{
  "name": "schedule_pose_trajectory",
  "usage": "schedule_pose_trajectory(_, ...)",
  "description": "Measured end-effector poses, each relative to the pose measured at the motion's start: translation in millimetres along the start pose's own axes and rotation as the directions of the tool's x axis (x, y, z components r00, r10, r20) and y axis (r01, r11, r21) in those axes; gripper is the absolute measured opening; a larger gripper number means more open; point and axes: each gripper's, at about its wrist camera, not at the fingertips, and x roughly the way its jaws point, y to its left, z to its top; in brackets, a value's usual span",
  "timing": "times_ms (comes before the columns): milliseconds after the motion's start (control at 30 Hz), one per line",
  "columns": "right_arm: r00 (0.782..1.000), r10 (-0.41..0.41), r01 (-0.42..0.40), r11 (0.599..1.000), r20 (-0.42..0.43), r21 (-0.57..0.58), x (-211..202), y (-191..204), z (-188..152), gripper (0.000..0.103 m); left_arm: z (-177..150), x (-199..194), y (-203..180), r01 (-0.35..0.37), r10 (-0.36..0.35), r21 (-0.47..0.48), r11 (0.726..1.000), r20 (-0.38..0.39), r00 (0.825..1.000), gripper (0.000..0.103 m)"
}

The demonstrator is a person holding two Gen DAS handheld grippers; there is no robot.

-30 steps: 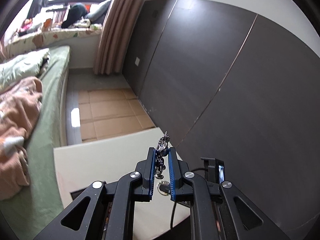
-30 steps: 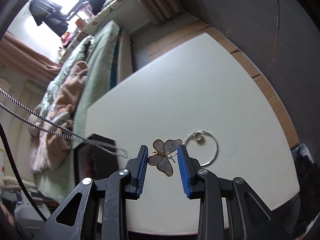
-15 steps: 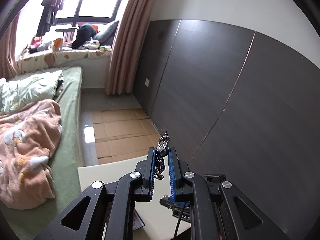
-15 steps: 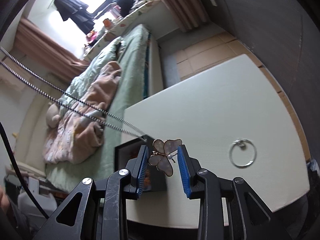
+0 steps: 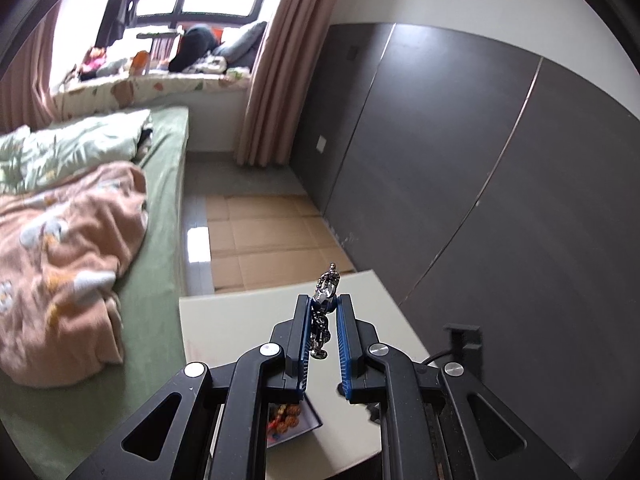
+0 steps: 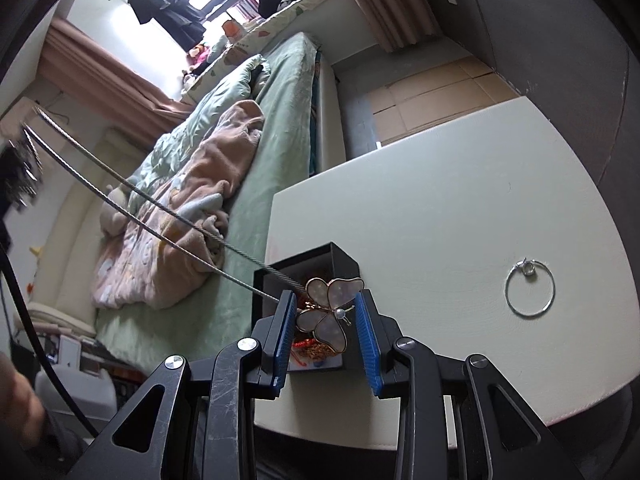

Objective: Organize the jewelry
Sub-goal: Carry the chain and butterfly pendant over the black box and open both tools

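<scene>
My right gripper is shut on a butterfly pendant with pearly wings and a gold rim. It hangs just over an open black box that holds red and gold beads. From the pendant a silver chain runs taut up and to the left. My left gripper is shut on the chain's other end, with a few links poking above the pads. The box corner shows under the left fingers. A thin silver hoop lies on the white table to the right of the box.
A bed with a green sheet and a pink blanket borders the table's left side. Dark wall panels stand to the right. A black mount with a cable sits near the table's right edge. Cardboard covers the floor.
My right gripper carried the pendant left, from beside the hoop to over the black box. The left view swung up toward the window, and the box came into sight below it.
</scene>
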Motion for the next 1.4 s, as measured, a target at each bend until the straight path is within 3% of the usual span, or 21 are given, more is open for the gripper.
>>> schedule_pose_trajectory(200,1.0,-0.007,0.007,1.0,0.003,0.013,2,-3,0,0.032,-31,36,17,0.002,-0.006,-0.049,0.999,-0.089,0.996,0.013)
schedule_pose_trajectory(500,1.0,-0.011,0.011,1.0,0.001,0.001,5,-1,-6,0.032,-76,100,41,-0.014,-0.018,-0.142,0.99,-0.221,0.975,0.013)
schedule_pose_trajectory(567,1.0,-0.007,0.007,1.0,-0.005,-0.001,8,-1,-8,0.032,-81,112,52,-0.048,-0.001,-0.18,0.982,-0.261,0.965,0.013)
schedule_pose_trajectory(700,1.0,0.0,0.0,1.0,-0.019,-0.008,14,2,-8,0.032,-91,124,73,-0.058,-0.031,-0.281,0.958,-0.304,0.952,0.014)
schedule_pose_trajectory(767,1.0,0.007,-0.008,1.0,-0.024,-0.018,17,6,-7,0.032,-92,121,76,-0.073,-0.014,-0.272,0.96,-0.304,0.953,0.021)
schedule_pose_trajectory(833,0.999,0.018,-0.019,0.999,-0.027,-0.039,21,11,-6,0.032,-92,113,81,-0.06,-0.023,-0.281,0.958,-0.285,0.958,0.069)
schedule_pose_trajectory(900,0.999,0.03,-0.032,0.998,-0.031,-0.055,25,17,-7,0.032,-90,102,86,-0.063,-0.01,-0.293,0.954,-0.24,0.971,0.085)
schedule_pose_trajectory(1333,0.99,0.107,-0.111,0.993,-0.096,-0.03,71,33,-9,0.032,-97,64,128,-0.124,0.06,-0.358,0.925,-0.185,0.981,0.084)
schedule_pose_trajectory(1367,0.987,0.117,-0.121,0.992,-0.109,-0.03,74,33,-9,0.037,-97,63,130,-0.132,0.069,-0.355,0.925,-0.184,0.98,0.084)
schedule_pose_trajectory(1400,0.985,0.122,-0.127,0.992,-0.118,-0.028,76,33,-10,0.049,-97,61,130,-0.136,0.075,-0.354,0.925,-0.18,0.981,0.084)
